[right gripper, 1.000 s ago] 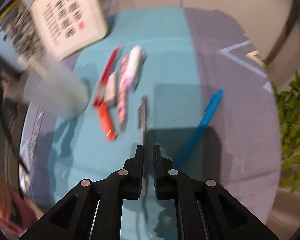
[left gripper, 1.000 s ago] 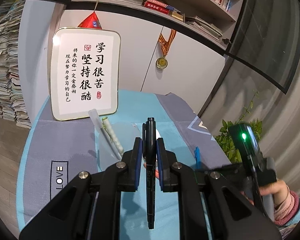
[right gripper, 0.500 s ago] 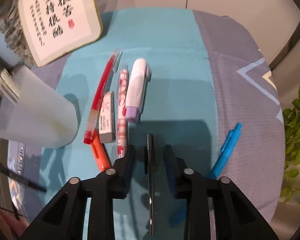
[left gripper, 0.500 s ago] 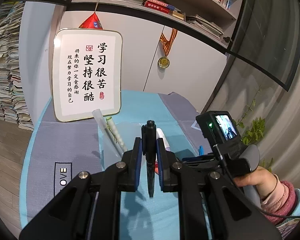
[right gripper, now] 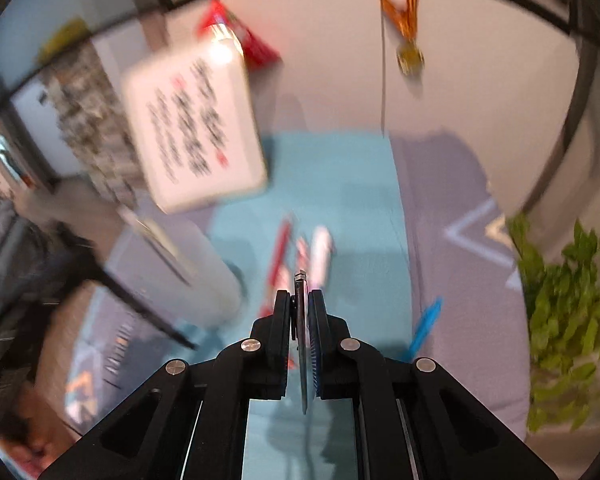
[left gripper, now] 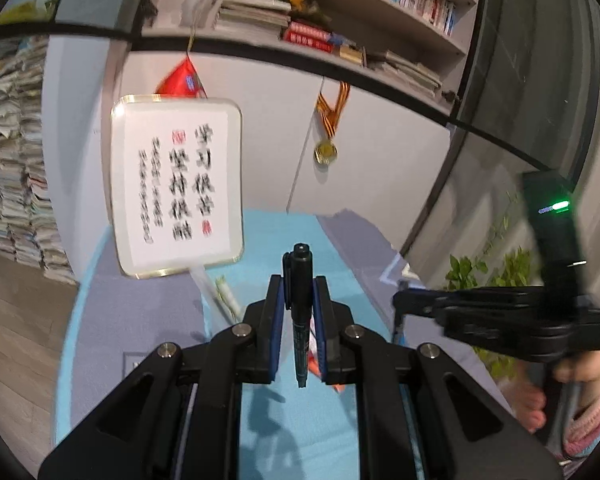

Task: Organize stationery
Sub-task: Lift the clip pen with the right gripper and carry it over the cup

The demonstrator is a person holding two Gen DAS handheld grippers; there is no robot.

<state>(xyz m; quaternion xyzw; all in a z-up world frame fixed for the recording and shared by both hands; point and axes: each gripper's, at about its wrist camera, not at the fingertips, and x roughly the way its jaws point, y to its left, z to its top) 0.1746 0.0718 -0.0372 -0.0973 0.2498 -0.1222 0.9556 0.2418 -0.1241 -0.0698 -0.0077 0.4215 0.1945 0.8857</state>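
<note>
Left claw (left gripper: 300, 292): clamped on a black marker (left gripper: 301, 312), cap end forward past the fingertips, barrel running back between the pads; gripped near the middle, likely so it stays in line with the fingers for dropping into a holder.
Right claw (right gripper: 299, 304): pinched tight on a thin dark ruler-like strip (right gripper: 301, 340), held edge-on; what it is exactly I cannot tell through the blur.
Both loads: lifted clear of the blue table mat (right gripper: 340, 184), neither touching anything else.
Pen cup (right gripper: 188, 272): translucent, standing left of the right claw, with items already upright inside; by my reading the place where both held pieces belong.
Loose stationery: a red pen (right gripper: 280, 252), a pink-patterned pen (right gripper: 302, 248) and a white correction-tape case (right gripper: 322, 252) lie side by side ahead of the right claw; a blue pen (right gripper: 426, 324) lies apart to the right.
In the way: the framed calligraphy board (left gripper: 178, 186) stands just behind the cup, and the sticks already in the cup crowd its mouth.
Surroundings: medal (left gripper: 326, 151) on the cabinet, plant (right gripper: 568, 320) at right.
</note>
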